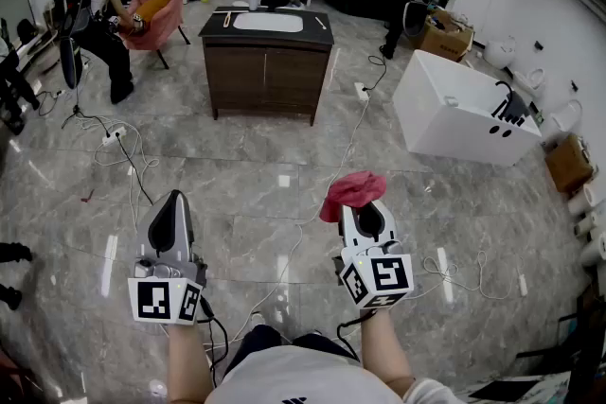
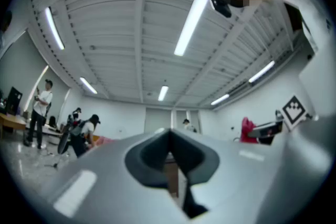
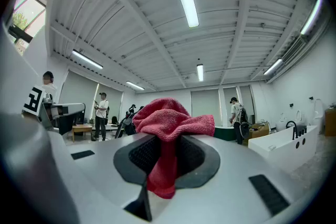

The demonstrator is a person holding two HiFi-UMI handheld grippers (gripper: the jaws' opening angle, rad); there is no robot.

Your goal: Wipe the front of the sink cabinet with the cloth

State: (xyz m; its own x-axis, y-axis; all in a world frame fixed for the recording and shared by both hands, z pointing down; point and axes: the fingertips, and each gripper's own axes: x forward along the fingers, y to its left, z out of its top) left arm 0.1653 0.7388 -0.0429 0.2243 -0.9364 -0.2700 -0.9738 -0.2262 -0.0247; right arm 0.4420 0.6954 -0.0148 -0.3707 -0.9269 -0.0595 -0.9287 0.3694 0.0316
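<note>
The cloth (image 1: 352,191) was a red terry rag. It sat just below the middle of the head view, bunched at the tip of my right gripper (image 1: 364,213). In the right gripper view the jaws were closed on a fold near the cloth's middle. A fat wad bulged above and ahead of them, and a short tail hung down between the pads.

I judged it light, soft and limp, with enough nap to stay in a firm pinch. It had no stiffness of its own, so only the wad sticking out past the tips would do any wiping. The hold looked sound to me, with enough fabric ahead of the jaws to keep hard plastic off the wood. A grip nearer an edge would have left more loose cloth to flop about.

The sink cabinet (image 1: 266,69) stood well apart from the cloth, at the upper middle of the head view. It was dark brown with two doors facing me, and nothing had touched it yet.

My left gripper (image 1: 174,208) was at the lower left of that view. Its jaws were pressed together and held nothing.

Pale marble floor (image 1: 237,184) with trailing cables (image 1: 128,156) lay between me and the cabinet. A white bathtub (image 1: 464,114) stood at the right.
</note>
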